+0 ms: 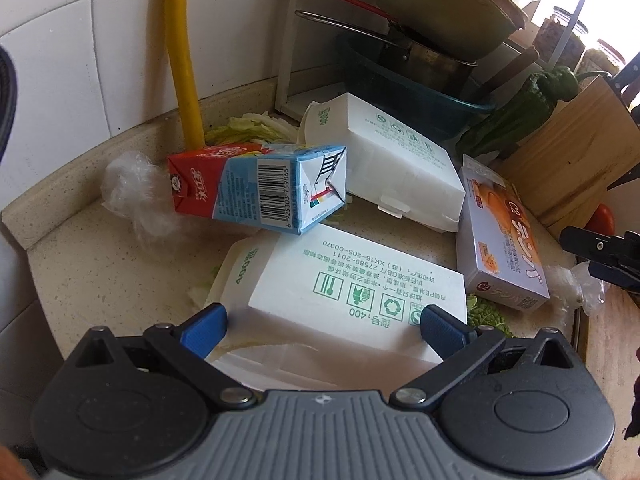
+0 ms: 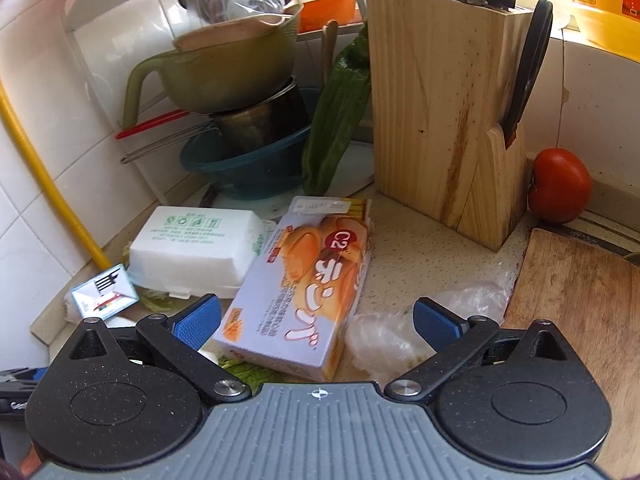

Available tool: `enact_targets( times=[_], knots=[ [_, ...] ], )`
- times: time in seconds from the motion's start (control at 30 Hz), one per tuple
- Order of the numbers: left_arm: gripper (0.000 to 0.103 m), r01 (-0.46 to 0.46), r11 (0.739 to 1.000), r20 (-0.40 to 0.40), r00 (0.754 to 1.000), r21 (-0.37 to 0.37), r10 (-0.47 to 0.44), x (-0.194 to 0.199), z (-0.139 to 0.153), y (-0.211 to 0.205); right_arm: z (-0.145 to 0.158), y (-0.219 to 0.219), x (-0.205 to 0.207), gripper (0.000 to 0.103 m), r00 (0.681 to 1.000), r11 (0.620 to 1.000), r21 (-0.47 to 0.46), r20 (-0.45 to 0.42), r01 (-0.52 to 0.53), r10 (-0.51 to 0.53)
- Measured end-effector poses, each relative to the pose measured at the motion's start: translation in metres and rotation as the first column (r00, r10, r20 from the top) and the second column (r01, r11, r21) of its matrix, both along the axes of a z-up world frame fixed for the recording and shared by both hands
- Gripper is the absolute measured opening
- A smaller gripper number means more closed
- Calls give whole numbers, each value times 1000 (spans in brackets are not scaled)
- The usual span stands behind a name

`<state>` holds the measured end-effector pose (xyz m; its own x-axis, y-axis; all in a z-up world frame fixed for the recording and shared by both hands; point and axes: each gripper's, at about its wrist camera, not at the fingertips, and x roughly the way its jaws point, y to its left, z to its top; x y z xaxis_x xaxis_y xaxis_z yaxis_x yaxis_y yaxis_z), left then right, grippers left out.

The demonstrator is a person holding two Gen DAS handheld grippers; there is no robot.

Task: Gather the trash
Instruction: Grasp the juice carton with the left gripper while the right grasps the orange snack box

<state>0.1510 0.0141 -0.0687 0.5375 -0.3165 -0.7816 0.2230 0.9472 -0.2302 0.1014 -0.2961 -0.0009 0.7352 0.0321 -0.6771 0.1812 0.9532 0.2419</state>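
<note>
Both grippers are spread wide and holding nothing yet. Left gripper [image 1: 323, 322] straddles the near foam takeout box [image 1: 344, 280] at the countertop's front edge, so I'd squeeze gently; foam probably crushes easily. The milk carton [image 1: 260, 188] leans on it and may tumble. Right gripper [image 2: 316, 318] hovers over the snack box [image 2: 308, 280] mid-counter. Can't see any bin, and the cabbage scraps are mostly buried.

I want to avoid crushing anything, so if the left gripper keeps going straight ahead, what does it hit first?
Most likely the near white foam takeaway box with green print: the open left gripper already straddles its near edge. The red-and-blue drink carton lies beyond it.
</note>
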Motion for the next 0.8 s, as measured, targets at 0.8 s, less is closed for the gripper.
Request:
enact_targets(
  times=[0.8],
  knots=[
    [100,3,988,-66,998,-153,-13,30,-10,24,-12,-56,39,103,996,982,177,53,66,-76]
  ],
)
